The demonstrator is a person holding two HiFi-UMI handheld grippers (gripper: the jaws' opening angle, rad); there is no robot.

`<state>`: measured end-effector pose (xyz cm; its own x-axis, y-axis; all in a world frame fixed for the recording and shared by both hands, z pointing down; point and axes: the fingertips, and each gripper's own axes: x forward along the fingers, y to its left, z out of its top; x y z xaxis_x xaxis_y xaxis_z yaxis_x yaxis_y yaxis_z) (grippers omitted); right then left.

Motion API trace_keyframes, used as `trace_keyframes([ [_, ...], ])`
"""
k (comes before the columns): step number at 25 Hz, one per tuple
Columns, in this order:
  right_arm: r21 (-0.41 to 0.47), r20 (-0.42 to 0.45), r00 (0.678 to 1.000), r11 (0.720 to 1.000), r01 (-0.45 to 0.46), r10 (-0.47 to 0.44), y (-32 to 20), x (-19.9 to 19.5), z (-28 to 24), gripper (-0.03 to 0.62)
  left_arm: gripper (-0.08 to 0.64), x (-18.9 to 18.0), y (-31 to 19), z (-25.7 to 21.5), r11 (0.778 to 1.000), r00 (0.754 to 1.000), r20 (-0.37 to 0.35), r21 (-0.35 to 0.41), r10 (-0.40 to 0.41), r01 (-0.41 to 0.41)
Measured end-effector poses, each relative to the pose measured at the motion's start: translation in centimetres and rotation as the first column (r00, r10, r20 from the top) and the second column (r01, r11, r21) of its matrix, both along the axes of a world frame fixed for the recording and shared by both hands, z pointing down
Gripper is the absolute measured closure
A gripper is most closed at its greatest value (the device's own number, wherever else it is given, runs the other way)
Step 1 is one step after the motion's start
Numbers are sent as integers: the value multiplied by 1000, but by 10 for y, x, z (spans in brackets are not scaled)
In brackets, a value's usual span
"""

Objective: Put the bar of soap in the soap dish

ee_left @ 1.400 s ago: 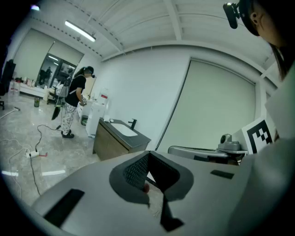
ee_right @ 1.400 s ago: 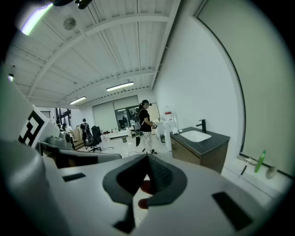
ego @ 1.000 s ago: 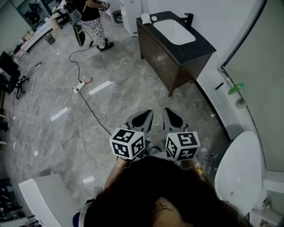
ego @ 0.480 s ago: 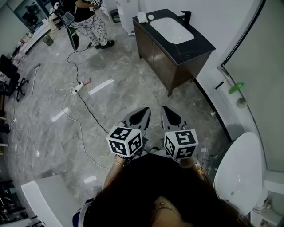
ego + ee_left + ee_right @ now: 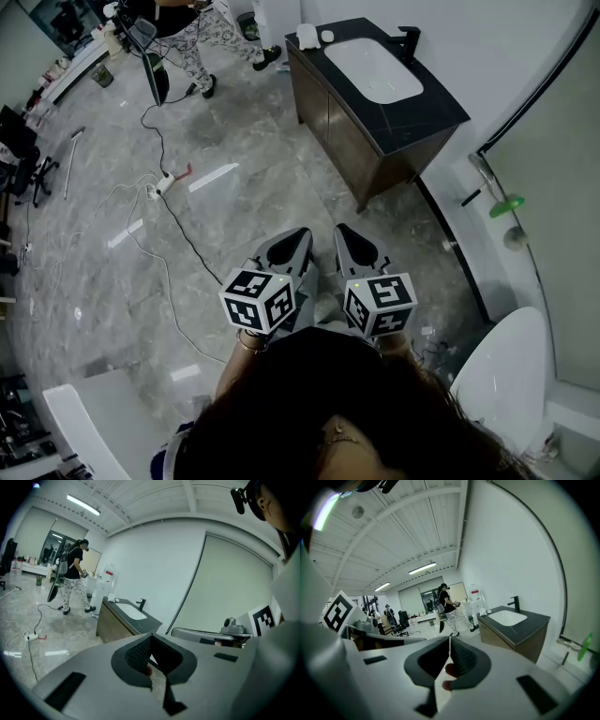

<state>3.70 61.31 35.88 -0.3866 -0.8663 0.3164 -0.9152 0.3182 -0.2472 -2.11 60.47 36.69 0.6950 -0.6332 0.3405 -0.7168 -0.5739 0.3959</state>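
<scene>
At the bottom of the head view is the person's dark hair, with both grippers held side by side just in front. The left gripper (image 5: pixel 302 234) has its jaws closed tip to tip, with nothing between them. The right gripper (image 5: pixel 343 231) is the same: its jaws are together and it is empty. Each carries its marker cube (image 5: pixel 258 302) at the near end, and the two grippers lie close and almost parallel, pointing at the vanity.

Below them is a grey marble floor (image 5: pixel 244 187). A white toilet (image 5: pixel 497 375) with its lid down stands at the right. A black cable (image 5: pixel 183 230) runs across the floor on the left, past a power strip (image 5: pixel 161 185).

Further off, well apart from the grippers, is the dark wood vanity (image 5: pixel 342 131), with a black counter (image 5: pixel 427 98), a white basin (image 5: pixel 373 70) and a black tap (image 5: pixel 409 39). Two small white things (image 5: pixel 307 36) sit on the counter's far left corner, just beside the basin. They are too small to tell which is the soap or the dish.

Beyond the vanity another person (image 5: pixel 202 47) in patterned trousers stands on the floor. In the right gripper view more people and office chairs show at the back of the room.
</scene>
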Motion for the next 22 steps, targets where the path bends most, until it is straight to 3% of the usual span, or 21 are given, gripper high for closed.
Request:
trace_keyframes([
  [11,42,-56,998,999,-31,33,-190,-13,-17,574,560,3,-195,-20,996,995,-59,53,82,-79],
  [22,5,-60,994,996,-87,88,-315,-2,-7,574,560,7,-320,-5,994,991,-73,-3,112,-112],
])
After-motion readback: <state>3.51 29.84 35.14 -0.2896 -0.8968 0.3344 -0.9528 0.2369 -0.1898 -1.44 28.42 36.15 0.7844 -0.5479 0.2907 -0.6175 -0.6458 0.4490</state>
